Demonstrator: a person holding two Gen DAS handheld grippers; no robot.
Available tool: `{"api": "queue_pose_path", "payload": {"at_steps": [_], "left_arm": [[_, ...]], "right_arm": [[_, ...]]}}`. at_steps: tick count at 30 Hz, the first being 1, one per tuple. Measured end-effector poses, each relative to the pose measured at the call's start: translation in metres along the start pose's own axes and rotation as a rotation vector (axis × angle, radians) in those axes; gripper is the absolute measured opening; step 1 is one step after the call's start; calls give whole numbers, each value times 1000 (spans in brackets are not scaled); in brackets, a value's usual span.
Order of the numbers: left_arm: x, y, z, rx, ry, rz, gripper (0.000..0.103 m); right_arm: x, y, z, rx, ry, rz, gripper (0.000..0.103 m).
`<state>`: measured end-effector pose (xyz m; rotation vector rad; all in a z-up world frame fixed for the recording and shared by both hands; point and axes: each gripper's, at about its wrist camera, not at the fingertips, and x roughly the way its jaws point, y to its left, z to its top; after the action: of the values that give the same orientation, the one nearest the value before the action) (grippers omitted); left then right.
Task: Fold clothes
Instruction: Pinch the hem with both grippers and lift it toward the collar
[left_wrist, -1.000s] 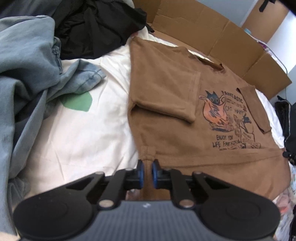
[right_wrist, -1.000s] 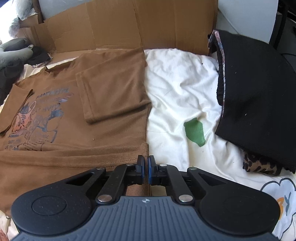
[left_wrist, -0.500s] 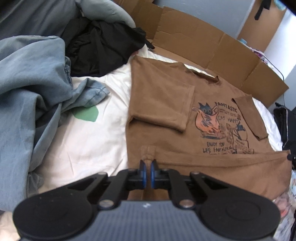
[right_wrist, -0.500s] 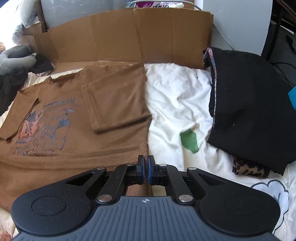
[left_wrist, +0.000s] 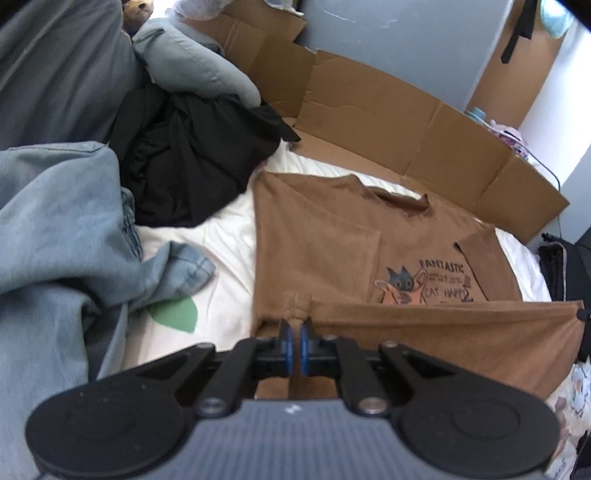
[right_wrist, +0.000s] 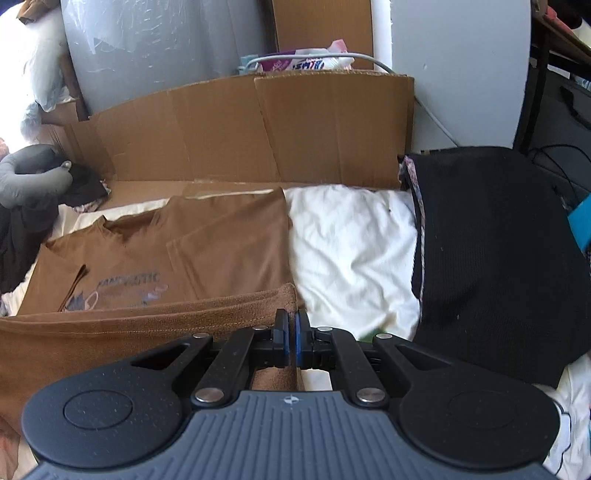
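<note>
Presently, findings by view.

Left wrist view:
- Left gripper (left_wrist: 294, 345): clenched on the hem of the shirt (left_wrist: 314, 243), at the shirt's left bottom corner; a pinch of brown cloth stands up between the blue pads (left_wrist: 286, 347).
- Shirt: brown, printed side up, lying on the white sheet (left_wrist: 225, 236) toward the bed's middle. Both sleeves are folded in over the chest. The hem is raised off the sheet and stretched in a taut band across to the right edge of the view, covering the lower part of the print.
- Denim (left_wrist: 55, 240): heaped at the bed's left edge, one cuff lying near the shirt's left side, apart from it.
- Black garment (left_wrist: 192, 166): crumpled at the far left corner, beyond the denim.
- Cardboard (left_wrist: 388, 122): flattened sheets along the far edge, behind the collar.

Right wrist view:
- Right gripper (right_wrist: 292, 341): clenched on the hem at the shirt's (right_wrist: 221, 240) right bottom corner; cloth is caught between the pads (right_wrist: 301, 341).
- Hem: lifted, running left from the jaws as a raised band.
- Sheet (right_wrist: 351, 240): bare white just right of the shirt.
- Black knit (right_wrist: 498, 258): folded at the bed's right edge, well apart from the shirt.
- Cardboard (right_wrist: 258, 129): upright along the far edge.
</note>
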<state>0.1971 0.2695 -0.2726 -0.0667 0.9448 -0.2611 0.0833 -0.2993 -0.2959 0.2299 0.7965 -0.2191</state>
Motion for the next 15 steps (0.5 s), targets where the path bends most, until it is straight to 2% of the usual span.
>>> {"api": "queue_pose_path", "payload": {"at_steps": [7, 15], "left_arm": [[11, 2, 19, -24, 11, 15, 5], [25, -4, 55, 6, 1, 22, 5]], "right_arm": [[15, 10, 24, 12, 5, 6, 2], [27, 14, 52, -3, 12, -9, 2]]}}
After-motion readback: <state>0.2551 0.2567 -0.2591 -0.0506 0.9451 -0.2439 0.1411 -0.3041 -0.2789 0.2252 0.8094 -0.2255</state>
